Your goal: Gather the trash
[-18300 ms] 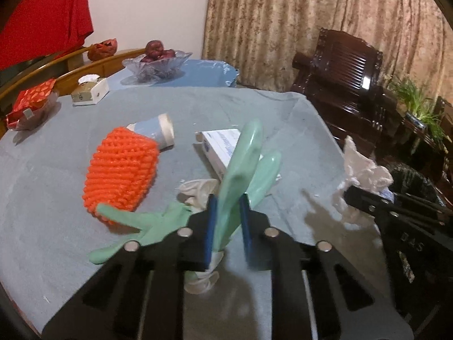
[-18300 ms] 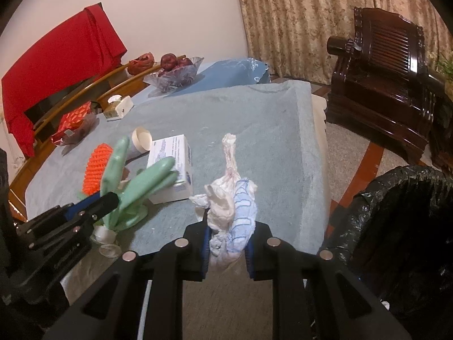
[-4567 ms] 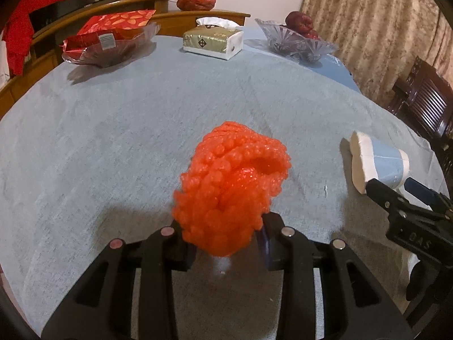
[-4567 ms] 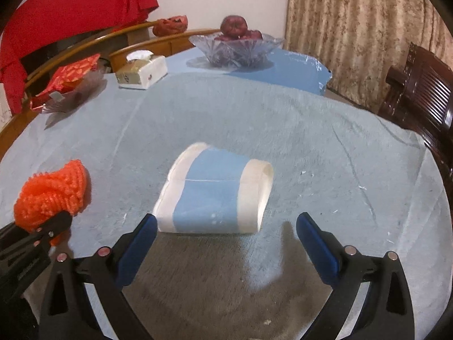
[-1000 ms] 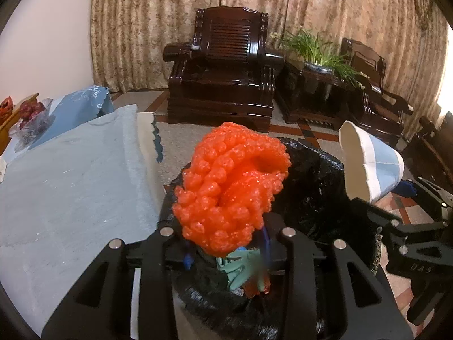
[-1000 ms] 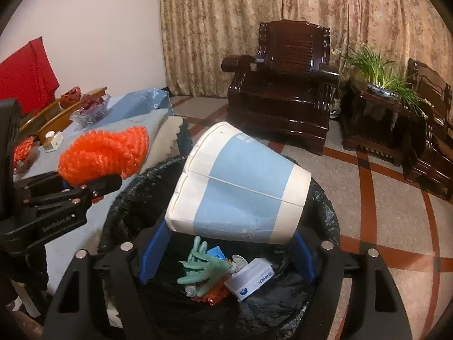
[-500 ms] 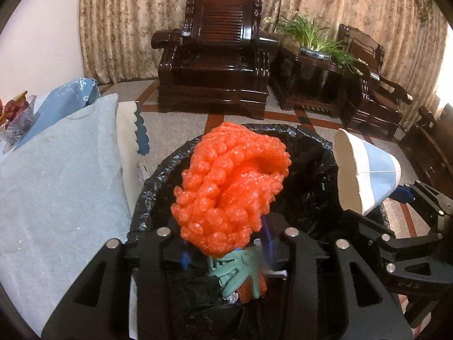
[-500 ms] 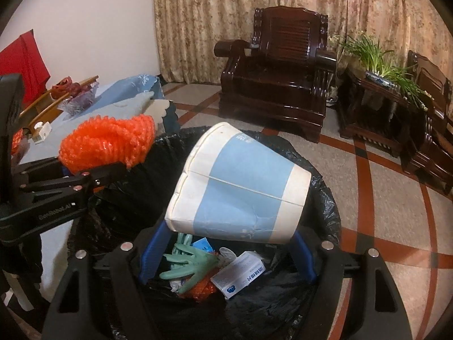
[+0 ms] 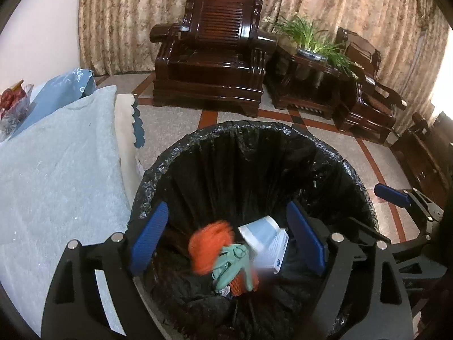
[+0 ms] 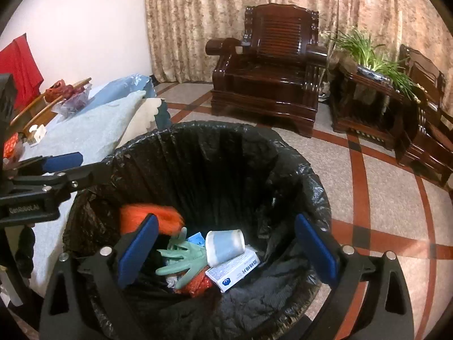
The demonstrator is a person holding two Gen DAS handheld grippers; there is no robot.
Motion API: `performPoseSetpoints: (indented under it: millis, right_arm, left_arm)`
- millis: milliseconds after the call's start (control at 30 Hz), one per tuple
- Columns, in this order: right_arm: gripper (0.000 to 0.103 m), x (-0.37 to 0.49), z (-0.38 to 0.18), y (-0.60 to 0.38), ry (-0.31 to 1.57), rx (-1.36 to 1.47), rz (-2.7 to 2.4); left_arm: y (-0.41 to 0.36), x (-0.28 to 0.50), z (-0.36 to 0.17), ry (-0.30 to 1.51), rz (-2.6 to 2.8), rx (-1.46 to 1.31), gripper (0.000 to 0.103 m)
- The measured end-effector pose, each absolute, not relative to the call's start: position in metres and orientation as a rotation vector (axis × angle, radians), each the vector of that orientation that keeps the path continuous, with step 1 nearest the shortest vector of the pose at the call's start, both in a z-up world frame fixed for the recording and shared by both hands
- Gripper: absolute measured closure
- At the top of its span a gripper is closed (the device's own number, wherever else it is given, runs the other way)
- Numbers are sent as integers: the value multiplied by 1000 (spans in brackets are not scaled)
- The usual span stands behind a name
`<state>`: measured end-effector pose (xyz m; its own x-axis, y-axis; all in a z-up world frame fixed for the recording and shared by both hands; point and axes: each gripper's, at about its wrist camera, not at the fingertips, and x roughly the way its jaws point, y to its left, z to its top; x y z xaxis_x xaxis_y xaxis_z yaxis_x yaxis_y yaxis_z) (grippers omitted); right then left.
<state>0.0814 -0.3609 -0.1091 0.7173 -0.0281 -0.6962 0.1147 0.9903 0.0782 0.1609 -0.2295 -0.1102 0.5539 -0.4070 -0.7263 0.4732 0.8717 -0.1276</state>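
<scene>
Bin [image 10: 286,175]: round, black-lined, holding the trash.
Net [image 10: 136,216]: orange, blurred, inside bin.
Cup [image 10: 225,243]: blue-white, inside bin.
Left gripper [image 9: 226,238]: above bin, opening, empty.
Right gripper [image 10: 226,250]: above bin, opening, empty.

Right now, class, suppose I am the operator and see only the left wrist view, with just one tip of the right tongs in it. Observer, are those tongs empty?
Observer: Yes. The right wrist view shows the right tongs opening above the bin, with nothing between them.
Operator: What in the bin can't I make out?
Observer: A small blue packet lies just behind the green glove.
Operator: And is there anything at the far end of the table?
Observer: A tissue box sits near the far end of the table.
</scene>
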Motion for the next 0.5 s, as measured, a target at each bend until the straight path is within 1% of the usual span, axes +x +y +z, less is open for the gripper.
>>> performPoseSetpoints:
  millis: [233, 333, 500]
  right_arm:
    - [8, 69, -95, -359, 741, 144, -77]
    - [6, 65, -84, -354, 731, 151, -68]
    - [6, 57, -64, -344, 705, 179, -37]
  left_arm:
    - [-209, 150, -87, 771, -481, 71, 19]
    - [-198, 142, -73, 738, -457, 69, 17]
    - [-175, 122, -52, 704, -414, 48, 12]
